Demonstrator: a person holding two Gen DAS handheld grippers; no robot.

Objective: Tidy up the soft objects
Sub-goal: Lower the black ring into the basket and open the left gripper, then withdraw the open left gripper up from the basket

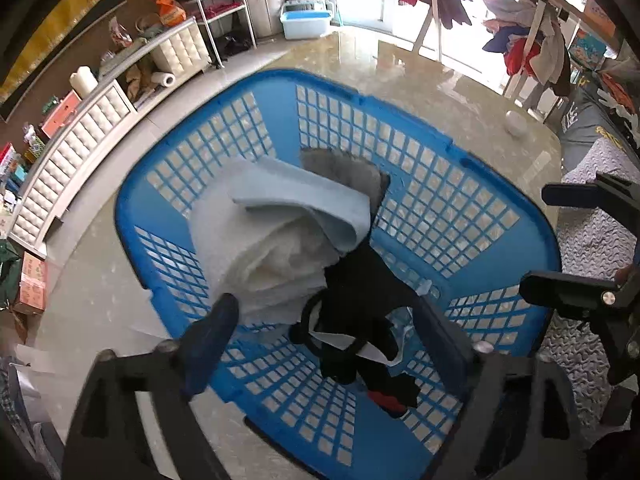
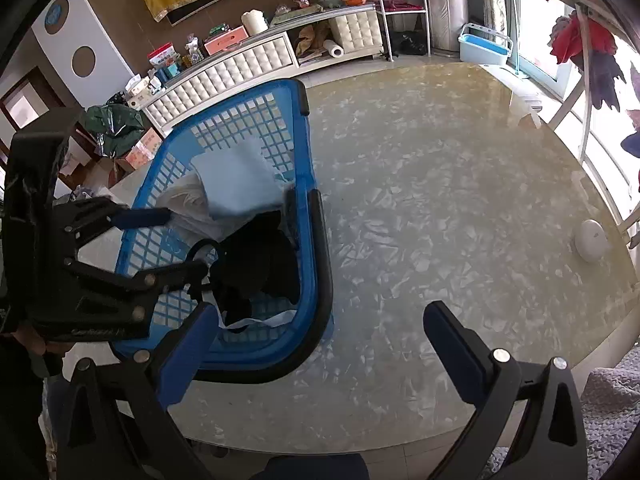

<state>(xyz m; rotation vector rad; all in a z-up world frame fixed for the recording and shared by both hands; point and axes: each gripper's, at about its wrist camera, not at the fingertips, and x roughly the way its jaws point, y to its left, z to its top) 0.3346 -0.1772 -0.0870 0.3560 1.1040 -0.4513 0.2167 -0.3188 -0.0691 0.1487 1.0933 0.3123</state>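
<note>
A blue plastic laundry basket [image 1: 452,216] stands on the marble table; it also shows in the right wrist view [image 2: 304,168]. Inside lie a white towel [image 1: 260,256], a light blue cloth [image 1: 304,200], a grey cloth [image 1: 344,168] and a black garment [image 1: 360,304]. My left gripper [image 1: 324,336] is open, its fingers spread above the basket over the black garment; it also shows in the right wrist view [image 2: 180,240]. My right gripper [image 2: 320,352] is open and empty above the bare table, right of the basket; it also shows in the left wrist view [image 1: 560,240].
A small white round device [image 2: 591,240] sits near the table's right edge. A white tufted cabinet [image 2: 240,68] with clutter runs along the far wall. Clothes hang on a rack [image 1: 532,28] by the window. A grey quilted fabric [image 1: 588,240] lies at the right.
</note>
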